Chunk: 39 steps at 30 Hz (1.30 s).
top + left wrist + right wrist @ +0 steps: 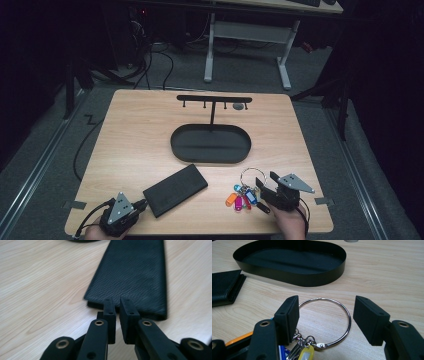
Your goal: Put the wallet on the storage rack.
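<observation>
Dim lab or workshop, grey carpet floor [45, 165], loose cables [150, 65], white-legged desk [250, 30] behind wooden table [140, 130]

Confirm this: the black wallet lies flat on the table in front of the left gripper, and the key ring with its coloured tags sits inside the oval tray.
Not quite. The key ring lies on the bare table, short of the oval tray, between the right gripper's open jaws, as the right gripper view shows. The black wallet does lie flat before the left gripper.
</observation>
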### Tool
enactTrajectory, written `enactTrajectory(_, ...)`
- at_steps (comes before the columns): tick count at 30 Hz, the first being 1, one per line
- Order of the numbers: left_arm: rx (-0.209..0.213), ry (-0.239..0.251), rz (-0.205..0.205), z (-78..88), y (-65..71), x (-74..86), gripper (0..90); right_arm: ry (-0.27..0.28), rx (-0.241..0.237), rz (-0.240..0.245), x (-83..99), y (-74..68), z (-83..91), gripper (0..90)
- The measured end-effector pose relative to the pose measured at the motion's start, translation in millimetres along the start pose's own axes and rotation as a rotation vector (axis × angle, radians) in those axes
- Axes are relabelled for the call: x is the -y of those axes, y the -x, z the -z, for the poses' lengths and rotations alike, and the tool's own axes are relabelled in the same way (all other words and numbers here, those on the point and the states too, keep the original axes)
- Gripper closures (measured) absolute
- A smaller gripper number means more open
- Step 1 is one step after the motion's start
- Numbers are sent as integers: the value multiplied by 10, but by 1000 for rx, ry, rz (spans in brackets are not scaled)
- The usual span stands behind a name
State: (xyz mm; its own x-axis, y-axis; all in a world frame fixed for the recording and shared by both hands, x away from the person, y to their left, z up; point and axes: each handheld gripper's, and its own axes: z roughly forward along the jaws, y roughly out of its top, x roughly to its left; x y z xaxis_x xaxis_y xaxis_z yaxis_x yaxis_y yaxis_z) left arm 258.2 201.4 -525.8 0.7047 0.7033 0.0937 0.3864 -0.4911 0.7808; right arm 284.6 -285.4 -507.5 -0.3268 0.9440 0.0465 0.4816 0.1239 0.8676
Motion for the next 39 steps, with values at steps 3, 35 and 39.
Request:
enactTrajectory(3,-31,3,24,2,-40,10,830,0,1,-2,1,6,1,382)
enactTrajectory(35,43,94,-44,-190,395,-489,511,-15,26,-18,105,74,144,386)
enactTrajectory(39,80,85,-79,-348,562,-674,465,-18,37,-18,152,95,213,386)
